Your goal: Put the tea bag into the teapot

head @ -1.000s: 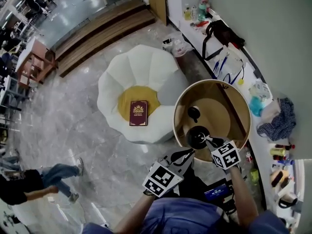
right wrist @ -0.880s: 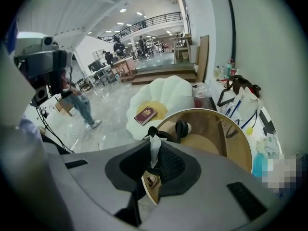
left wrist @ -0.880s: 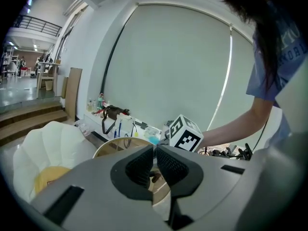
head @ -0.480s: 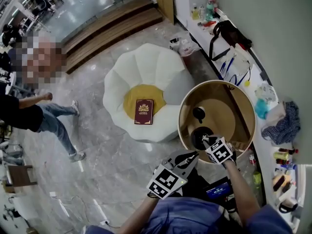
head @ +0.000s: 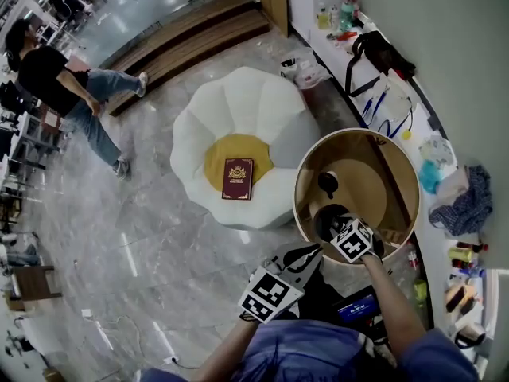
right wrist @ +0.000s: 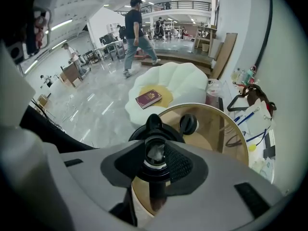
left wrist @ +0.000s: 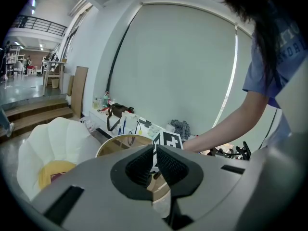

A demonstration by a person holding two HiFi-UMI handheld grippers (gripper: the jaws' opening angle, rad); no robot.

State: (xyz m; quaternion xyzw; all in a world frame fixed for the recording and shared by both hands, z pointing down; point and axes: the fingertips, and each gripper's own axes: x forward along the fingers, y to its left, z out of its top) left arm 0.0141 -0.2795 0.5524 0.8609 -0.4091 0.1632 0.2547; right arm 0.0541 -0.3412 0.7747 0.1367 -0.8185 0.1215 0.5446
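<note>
1. A black teapot (head: 322, 220) stands near the edge of a round desk (head: 370, 177) with a pale rim, on the side closest to the person working.
2. The right hand-held gripper (right wrist: 155, 146) hangs directly over the teapot and points steeply down at its open mouth.
3. Its jaws have just been opening and now stand wide, one on each side of the mouth, with the pads pressing on nothing.
4. The tea bag (right wrist: 155, 153), a pale crumpled thing, shows inside the ring of the teapot's mouth, below the spread jaws.
5. The teapot's lid (head: 327, 184) lies off the pot, on the desk just beyond the teapot.
6. The left hand-held gripper (left wrist: 155, 160) is held on the person's side of the teapot, off the edge of the desk, and is aimed towards it.
7. Its pads are only a narrow slit apart, and nothing is caught between them.
8. The right gripper's marker cube (left wrist: 167, 139) shows through that slit.
9. Left of the teapot, on the marble floor, sits a white flower-shaped seat (head: 238, 118) with a yellow centre.
10. A dark red booklet (head: 238, 179) lies on that yellow patch.
11. Far beyond the seat from the teapot, a person (head: 64, 86) in a dark top and jeans walks across the floor.
12. Right of the teapot, a long desk (head: 398, 118) runs along the wall, cluttered with small things, among them a blue cloth (head: 465, 201).
</note>
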